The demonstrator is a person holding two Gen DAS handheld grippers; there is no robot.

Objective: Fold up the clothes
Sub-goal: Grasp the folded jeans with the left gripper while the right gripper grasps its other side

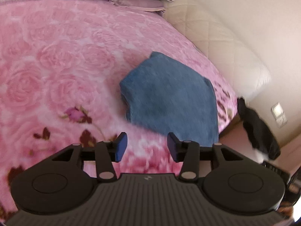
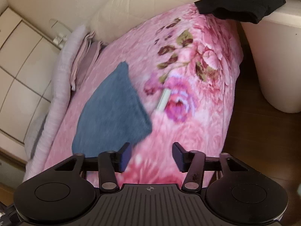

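Note:
A folded blue garment lies flat on the pink floral blanket of a bed. My left gripper hovers open just short of its near edge, with only blanket between the blue pads. In the right wrist view the same blue garment lies ahead and to the left. My right gripper is open over the blanket, its left fingertip close to the garment's near corner. A black garment hangs over the far corner of the bed, also seen as the black garment at the right.
Folded pale bedding and pillows are stacked at the head of the bed. A cream quilted headboard runs along the far side. A small white flat object lies on the blanket. A white cabinet and wooden floor border the bed.

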